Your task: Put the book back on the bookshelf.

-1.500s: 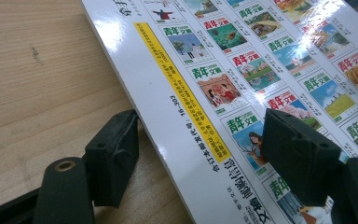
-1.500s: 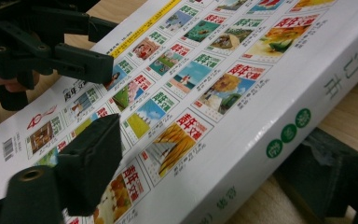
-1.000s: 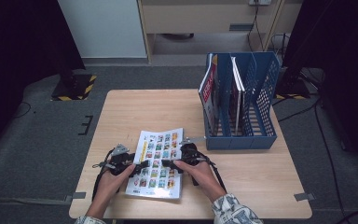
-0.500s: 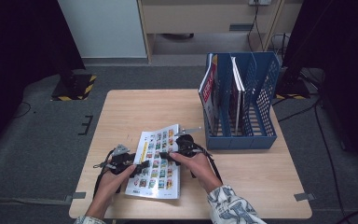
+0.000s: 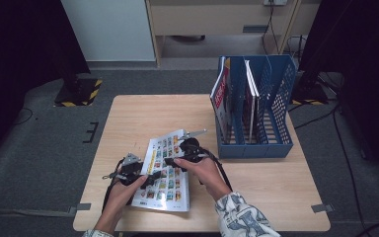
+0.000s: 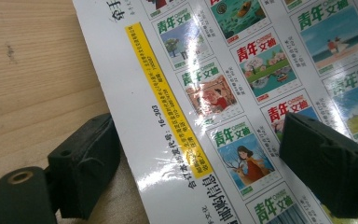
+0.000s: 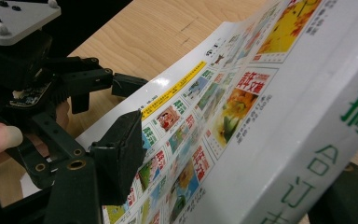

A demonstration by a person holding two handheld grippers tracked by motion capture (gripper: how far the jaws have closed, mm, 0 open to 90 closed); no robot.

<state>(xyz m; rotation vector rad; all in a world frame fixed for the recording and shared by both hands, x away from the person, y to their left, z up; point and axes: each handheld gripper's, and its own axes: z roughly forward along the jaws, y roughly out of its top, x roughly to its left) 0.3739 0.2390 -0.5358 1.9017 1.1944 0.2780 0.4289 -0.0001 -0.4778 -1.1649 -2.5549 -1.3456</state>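
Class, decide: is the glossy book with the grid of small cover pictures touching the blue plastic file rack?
Apart. The high view shows bare wooden table between the glossy book and the blue file rack.

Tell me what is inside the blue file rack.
The blue file rack holds upright magazines: a red-covered one at its left end and another one slot over. The right slots look empty, though their floors are partly hidden by the dividers.

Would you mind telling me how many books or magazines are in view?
3, perhaps more hidden: one magazine on the table between the grippers, two books upright in the blue rack.
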